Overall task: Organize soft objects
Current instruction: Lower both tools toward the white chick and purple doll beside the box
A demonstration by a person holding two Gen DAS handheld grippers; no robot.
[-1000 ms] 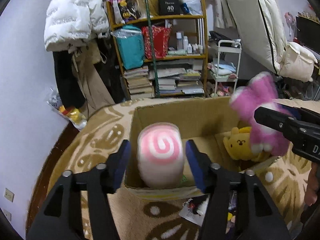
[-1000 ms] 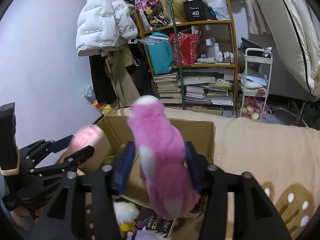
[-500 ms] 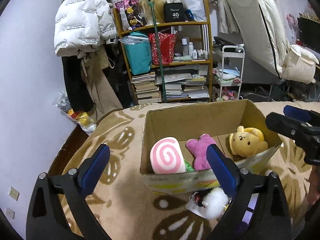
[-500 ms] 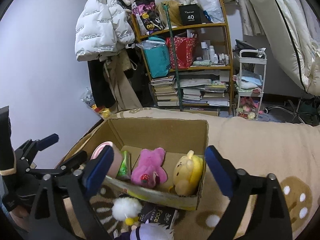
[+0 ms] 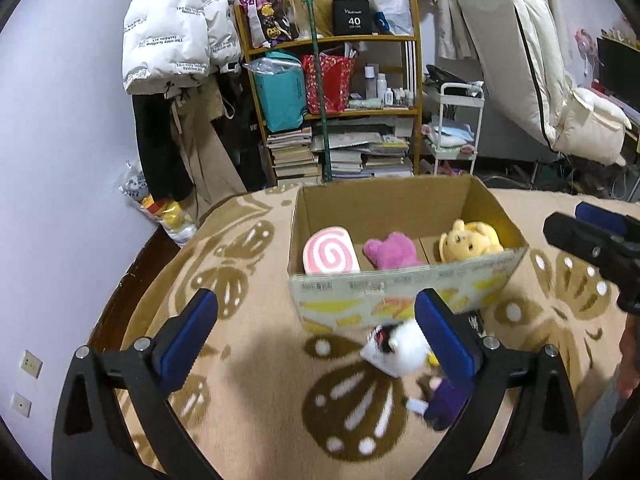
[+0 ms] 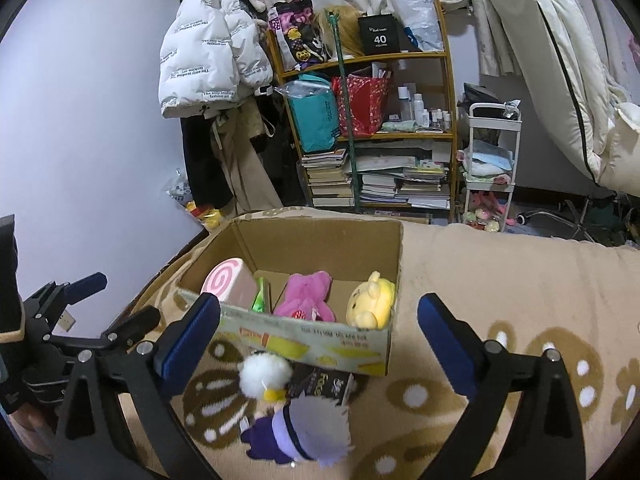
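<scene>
An open cardboard box (image 5: pixel 404 300) (image 6: pixel 312 338) stands on the patterned blanket. Inside lie a pink swirl roll plush (image 5: pixel 330 256) (image 6: pixel 226 282), a pink plush (image 5: pixel 392 250) (image 6: pixel 306 296) and a yellow bear plush (image 5: pixel 468 240) (image 6: pixel 370 300). In front of the box lie a white fluffy duck plush (image 5: pixel 398 346) (image 6: pixel 264 376) and a purple-and-white plush (image 5: pixel 444 402) (image 6: pixel 304 432). My left gripper (image 5: pixel 316 332) is open and empty, back from the box. My right gripper (image 6: pixel 320 332) is open and empty above the loose plushes.
A black packet (image 6: pixel 324 386) lies under the box's front edge. A green item (image 6: pixel 261 300) sits inside the box. A wooden shelf (image 5: pixel 340 108) with books, a white cart (image 5: pixel 456 132) and hanging coats stand behind. The blanket's edge drops at the left (image 5: pixel 132 280).
Both grippers let go of their plushes, the roll and the pink one, which now lie in the box. Both grippers opened wide and pulled back from the box.
</scene>
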